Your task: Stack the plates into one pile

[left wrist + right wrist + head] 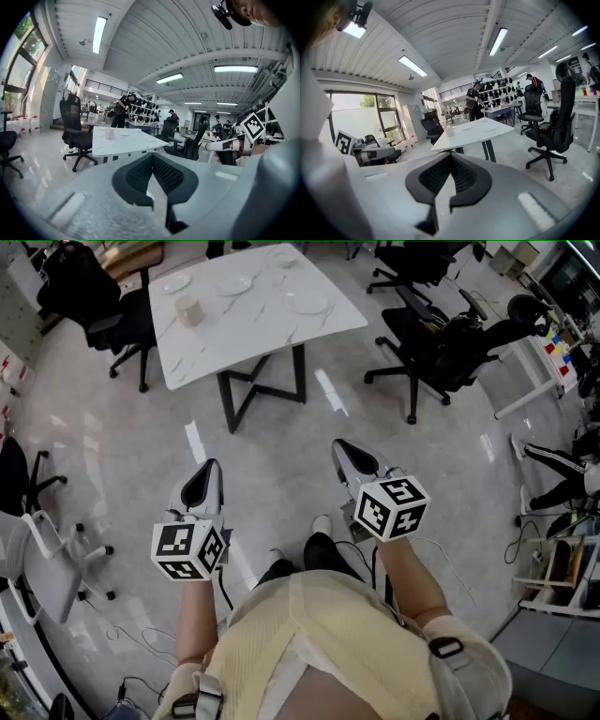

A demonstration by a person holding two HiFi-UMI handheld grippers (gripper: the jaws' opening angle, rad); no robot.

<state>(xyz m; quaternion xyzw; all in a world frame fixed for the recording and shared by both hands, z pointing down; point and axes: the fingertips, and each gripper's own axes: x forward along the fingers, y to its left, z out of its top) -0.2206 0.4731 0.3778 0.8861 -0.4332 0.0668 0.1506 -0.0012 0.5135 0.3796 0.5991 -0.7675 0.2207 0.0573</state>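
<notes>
Several white plates lie apart on the white marble table [272,329] far ahead: one [175,283] at the back left, one [234,285] in the middle, one [307,303] on the right. The left gripper view shows two of the plates [124,133] beyond a cup. My left gripper [204,476] and right gripper [349,454] are held over the floor, well short of the table. Both point toward it, slightly downward. The left gripper [152,157] and right gripper [450,157] are shut with nothing between their jaws.
A pale cup [189,309] stands on the table's near left part. Black office chairs flank the table at the left [122,324] and right [441,334]. A white chair [56,559] stands at my left. Cables trail on the floor. A person [124,110] stands beyond the table.
</notes>
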